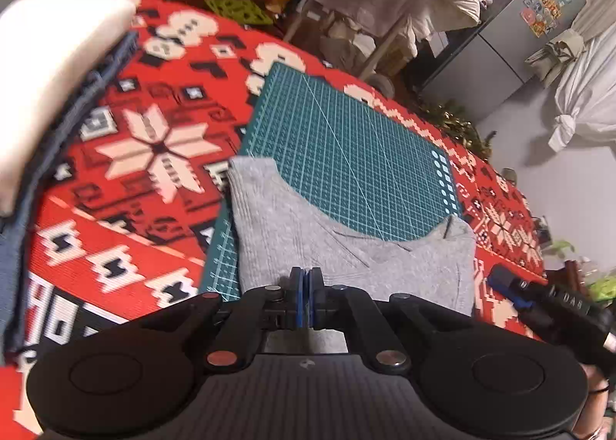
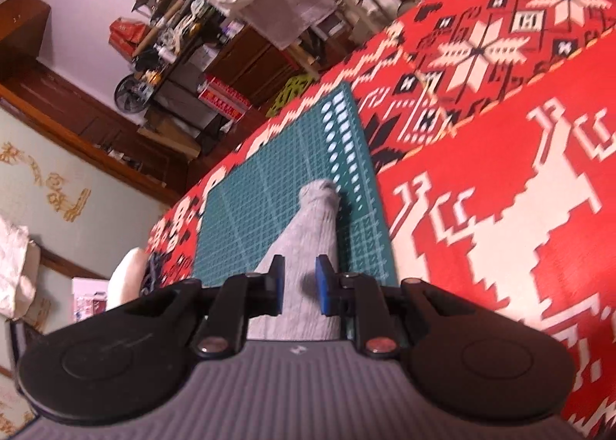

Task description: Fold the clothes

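Observation:
A grey knit garment [image 1: 346,243] lies folded on a green cutting mat [image 1: 346,139], its curved neckline toward the far side. My left gripper [image 1: 305,286] is shut just above the garment's near edge; whether cloth is pinched between the pads cannot be told. My right gripper [image 2: 299,286] is open, its jaws on either side of the grey garment [image 2: 308,232], which runs away from it over the mat [image 2: 246,209]. The right gripper also shows in the left wrist view [image 1: 512,286] at the garment's right side.
A red patterned tablecloth [image 1: 146,147] covers the table. A stack of folded clothes, cream on top of blue denim [image 1: 50,93], sits at the left; it also shows in the right wrist view [image 2: 127,278]. Chairs, shelves and a fridge stand beyond the table edge.

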A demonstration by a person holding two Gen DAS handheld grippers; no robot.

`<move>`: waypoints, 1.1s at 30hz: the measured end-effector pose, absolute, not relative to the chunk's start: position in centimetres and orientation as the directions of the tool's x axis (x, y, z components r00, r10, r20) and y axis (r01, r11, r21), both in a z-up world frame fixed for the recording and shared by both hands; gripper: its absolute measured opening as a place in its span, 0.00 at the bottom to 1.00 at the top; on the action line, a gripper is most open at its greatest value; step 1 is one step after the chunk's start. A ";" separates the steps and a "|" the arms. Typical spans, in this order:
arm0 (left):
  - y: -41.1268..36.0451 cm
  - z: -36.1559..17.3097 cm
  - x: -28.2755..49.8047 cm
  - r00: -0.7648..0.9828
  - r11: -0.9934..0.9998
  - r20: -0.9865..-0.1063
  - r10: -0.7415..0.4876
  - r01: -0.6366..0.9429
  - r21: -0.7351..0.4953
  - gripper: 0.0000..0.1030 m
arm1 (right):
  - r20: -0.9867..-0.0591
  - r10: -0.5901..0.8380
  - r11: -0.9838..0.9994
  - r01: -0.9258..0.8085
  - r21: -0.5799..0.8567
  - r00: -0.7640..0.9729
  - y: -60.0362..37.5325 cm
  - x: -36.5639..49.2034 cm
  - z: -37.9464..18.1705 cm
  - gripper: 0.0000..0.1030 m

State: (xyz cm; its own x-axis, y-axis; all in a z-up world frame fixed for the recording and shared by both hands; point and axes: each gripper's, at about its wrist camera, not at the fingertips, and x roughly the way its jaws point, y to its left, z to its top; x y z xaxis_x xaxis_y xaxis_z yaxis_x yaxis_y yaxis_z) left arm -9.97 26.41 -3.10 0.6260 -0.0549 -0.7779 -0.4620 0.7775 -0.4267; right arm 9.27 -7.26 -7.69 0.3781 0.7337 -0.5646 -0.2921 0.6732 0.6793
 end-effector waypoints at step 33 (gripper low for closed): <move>27.3 -4.6 -10.3 0.566 0.752 -0.824 -0.033 -0.529 -0.393 0.04 | -0.645 0.633 0.771 -0.425 0.474 0.428 -0.9 11.7 -8.4 0.10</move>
